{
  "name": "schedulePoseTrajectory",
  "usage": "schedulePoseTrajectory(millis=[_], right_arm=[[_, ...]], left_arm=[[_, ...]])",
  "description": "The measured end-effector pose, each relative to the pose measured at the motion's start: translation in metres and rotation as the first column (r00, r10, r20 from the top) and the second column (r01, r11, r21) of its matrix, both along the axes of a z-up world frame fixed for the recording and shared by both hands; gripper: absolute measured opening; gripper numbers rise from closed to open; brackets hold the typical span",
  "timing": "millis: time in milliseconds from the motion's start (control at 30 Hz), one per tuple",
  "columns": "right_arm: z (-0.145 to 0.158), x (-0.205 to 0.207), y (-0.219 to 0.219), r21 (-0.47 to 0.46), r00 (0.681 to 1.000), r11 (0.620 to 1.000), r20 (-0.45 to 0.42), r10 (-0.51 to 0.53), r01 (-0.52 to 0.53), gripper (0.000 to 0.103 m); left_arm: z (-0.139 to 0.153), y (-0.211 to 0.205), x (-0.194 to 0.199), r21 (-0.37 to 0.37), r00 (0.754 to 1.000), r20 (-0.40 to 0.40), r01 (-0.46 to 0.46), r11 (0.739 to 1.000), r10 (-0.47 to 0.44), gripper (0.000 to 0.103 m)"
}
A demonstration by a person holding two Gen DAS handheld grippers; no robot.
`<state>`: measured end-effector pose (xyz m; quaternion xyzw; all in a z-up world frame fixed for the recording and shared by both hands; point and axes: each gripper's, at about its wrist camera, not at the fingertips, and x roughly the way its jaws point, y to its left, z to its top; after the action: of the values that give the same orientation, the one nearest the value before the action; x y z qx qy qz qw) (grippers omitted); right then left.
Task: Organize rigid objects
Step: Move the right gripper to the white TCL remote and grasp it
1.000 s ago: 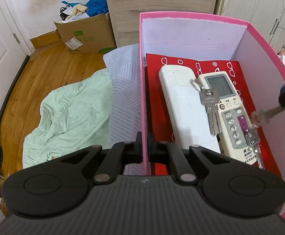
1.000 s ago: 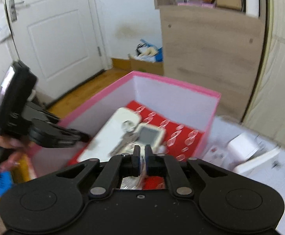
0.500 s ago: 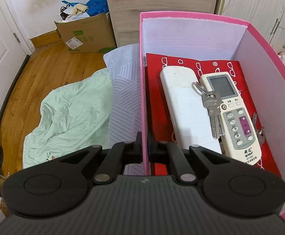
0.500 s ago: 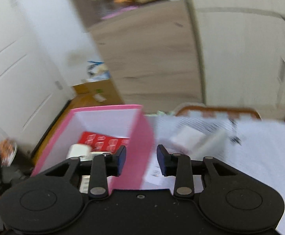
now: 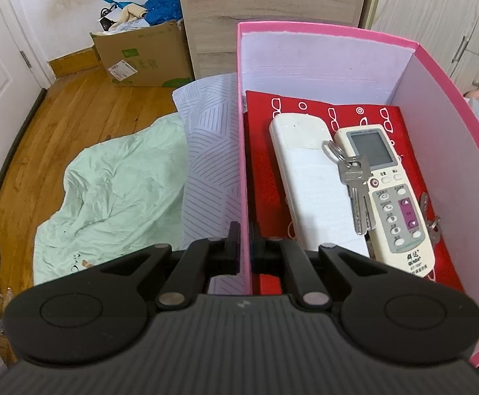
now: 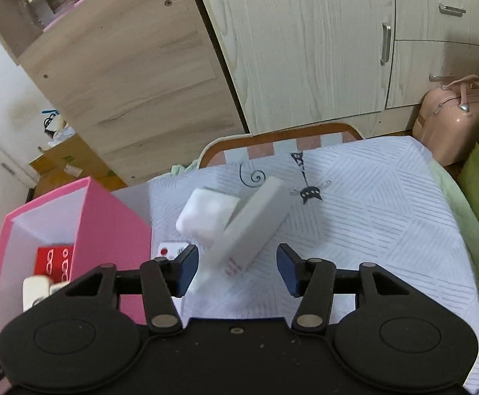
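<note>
My left gripper (image 5: 245,245) is shut on the left wall of the pink box (image 5: 244,151). Inside on a red liner lie a white remote (image 5: 308,181), a cream remote with a screen (image 5: 390,197), a key bunch (image 5: 354,177) across them and more keys (image 5: 428,217) by the right wall. My right gripper (image 6: 237,270) is open above the bed, just short of a long white box (image 6: 249,227) leaning on a white block (image 6: 208,214). The pink box (image 6: 107,230) is at its left.
A striped white sheet (image 6: 371,214) covers the bed. A small white card with a red dot (image 6: 170,250) lies beside the pink box. A pink suitcase (image 6: 450,121) and cabinets stand behind. A green blanket (image 5: 114,194) and cardboard box (image 5: 140,56) are on the floor.
My right gripper let the keys drop into the pink box, swung right out over the bed and opened wide. My left gripper kept its hold on the box wall.
</note>
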<state>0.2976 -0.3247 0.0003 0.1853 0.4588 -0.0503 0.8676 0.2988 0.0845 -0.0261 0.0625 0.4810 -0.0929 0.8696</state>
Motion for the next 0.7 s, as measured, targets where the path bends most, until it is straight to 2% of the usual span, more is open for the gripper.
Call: schedulePoseTrajectory(millis=[100,333,400,500,567,700], right_arm=[[-0.006,0.008,-0.001,0.019,1.000,1.000,0.030,0.005,-0.005,0.058],[-0.024,0.017,-0.007,-0.017,1.000,1.000,-0.011,-0.010,0.010,0.057],[-0.023,0.015,-0.008,-0.008,0.999,0.999,0.011,0.042,-0.042,0.040],[-0.019,0.008,-0.014,0.009,0.997,0.997,0.017,0.081,-0.082,0.026],[-0.018,0.002,-0.024,0.036,0.995,0.995,0.015,0.097,-0.097,0.021],[-0.013,-0.012,-0.046,0.124,0.992,0.984,0.013,0.125,-0.125,0.021]], left_arm=[[0.000,0.002,0.000,-0.006,1.000,-0.001,0.007,1.000,-0.007,0.005],[0.000,0.001,-0.001,-0.001,1.000,0.000,0.011,1.000,-0.011,0.005],[0.000,0.001,-0.001,-0.004,1.000,0.000,0.012,1.000,-0.012,0.005],[0.000,0.001,0.000,-0.004,1.000,-0.001,0.010,1.000,-0.010,0.005],[0.000,0.001,-0.001,-0.001,1.000,0.000,0.011,1.000,-0.011,0.005],[0.000,0.001,-0.001,-0.003,1.000,0.000,0.011,1.000,-0.011,0.005]])
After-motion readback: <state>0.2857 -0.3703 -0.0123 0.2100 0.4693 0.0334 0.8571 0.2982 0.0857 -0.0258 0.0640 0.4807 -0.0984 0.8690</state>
